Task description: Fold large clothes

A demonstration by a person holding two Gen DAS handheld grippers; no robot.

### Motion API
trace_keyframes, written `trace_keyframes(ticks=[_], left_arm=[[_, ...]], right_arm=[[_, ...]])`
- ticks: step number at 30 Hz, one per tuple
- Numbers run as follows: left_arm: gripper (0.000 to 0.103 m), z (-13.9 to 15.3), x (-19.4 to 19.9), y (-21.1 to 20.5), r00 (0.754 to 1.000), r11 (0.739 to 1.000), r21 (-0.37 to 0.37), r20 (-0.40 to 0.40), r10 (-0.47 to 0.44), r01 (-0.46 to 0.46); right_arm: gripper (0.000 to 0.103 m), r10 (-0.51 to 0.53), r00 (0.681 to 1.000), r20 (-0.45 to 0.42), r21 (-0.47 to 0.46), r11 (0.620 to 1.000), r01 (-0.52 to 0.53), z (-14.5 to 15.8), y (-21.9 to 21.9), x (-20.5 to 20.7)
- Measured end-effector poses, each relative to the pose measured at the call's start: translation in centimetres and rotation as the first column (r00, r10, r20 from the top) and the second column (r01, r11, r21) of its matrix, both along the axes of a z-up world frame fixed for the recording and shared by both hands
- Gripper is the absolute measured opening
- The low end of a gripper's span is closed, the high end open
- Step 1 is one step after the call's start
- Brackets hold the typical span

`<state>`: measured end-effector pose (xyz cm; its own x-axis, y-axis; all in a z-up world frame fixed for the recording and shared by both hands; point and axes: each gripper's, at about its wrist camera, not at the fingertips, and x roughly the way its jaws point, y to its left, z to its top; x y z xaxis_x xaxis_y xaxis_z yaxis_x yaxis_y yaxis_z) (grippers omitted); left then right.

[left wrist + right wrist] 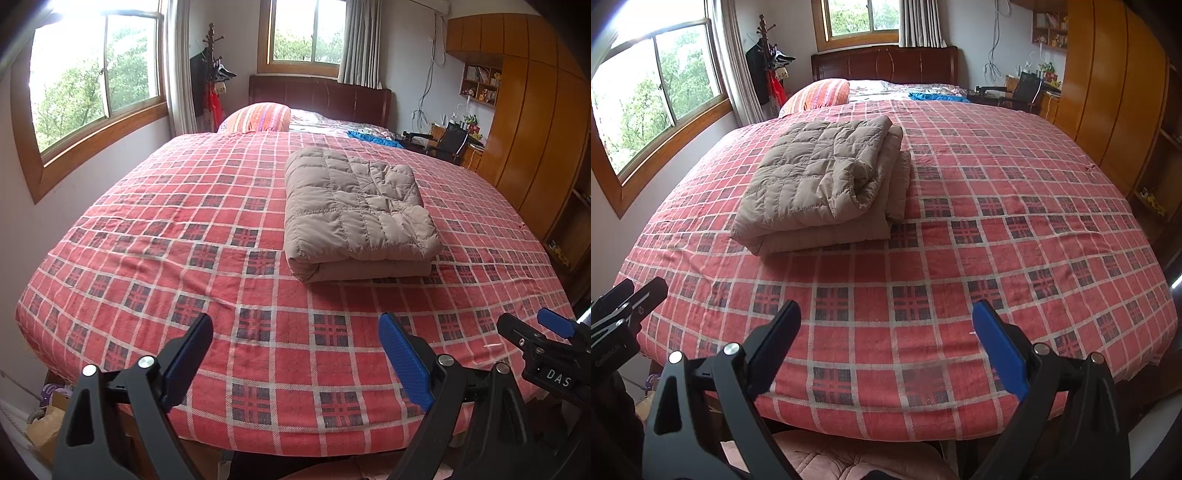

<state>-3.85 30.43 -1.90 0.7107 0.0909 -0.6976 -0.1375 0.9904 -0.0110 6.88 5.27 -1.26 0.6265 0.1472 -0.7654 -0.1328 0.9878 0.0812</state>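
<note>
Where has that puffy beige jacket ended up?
The folded beige jacket lies on the red plaid bedspread, around mid-bed and apart from both open grippers. It sits right of centre in the left wrist view, and left of centre in the right wrist view.

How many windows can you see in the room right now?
2. One large window is on the left wall beside the bed; a smaller window is on the far wall above the headboard. Others may be out of view.

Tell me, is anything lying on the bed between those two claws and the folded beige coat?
Nothing visible. Only bare plaid bedspread lies between the open left gripper, the open right gripper and the folded beige coat.
</note>
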Motion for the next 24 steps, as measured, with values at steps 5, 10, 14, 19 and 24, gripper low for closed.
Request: trace_keyframes(ticks=[5,10,14,19,24], left_arm=[[0.091,0.04,-0.11,0.08,1.0,1.0,0.005,0.001,-0.001,0.001],[0.091,-0.04,-0.04,0.31,1.0,1.0,0.009,-0.006,0.0,0.0],[0.091,-0.12,-0.02,0.46,1.0,1.0,0.009,-0.011,0.0,0.0],[0.091,-0.13,-0.02,0.45,1.0,1.0,0.01,-0.01,0.0,0.0],[0.091,-0.23,0.07,0.57,1.0,1.0,0.008,-0.012,0.0,0.0]], right_arm=[[0.094,-0.009,1.0,0.003,-0.001,1.0,0.009,0.1,-0.1,-0.08],[0.094,-0.018,1.0,-0.001,-0.004,1.0,0.018,0.1,-0.15,-0.01],[0.094,-0.023,1.0,0.002,-0.004,1.0,0.023,0.18,-0.27,-0.02],[0.094,-0.023,1.0,0.002,-0.005,1.0,0.023,0.18,-0.17,0.0],[0.094,-0.019,1.0,0.004,-0.01,1.0,0.019,0.19,0.02,0.0]])
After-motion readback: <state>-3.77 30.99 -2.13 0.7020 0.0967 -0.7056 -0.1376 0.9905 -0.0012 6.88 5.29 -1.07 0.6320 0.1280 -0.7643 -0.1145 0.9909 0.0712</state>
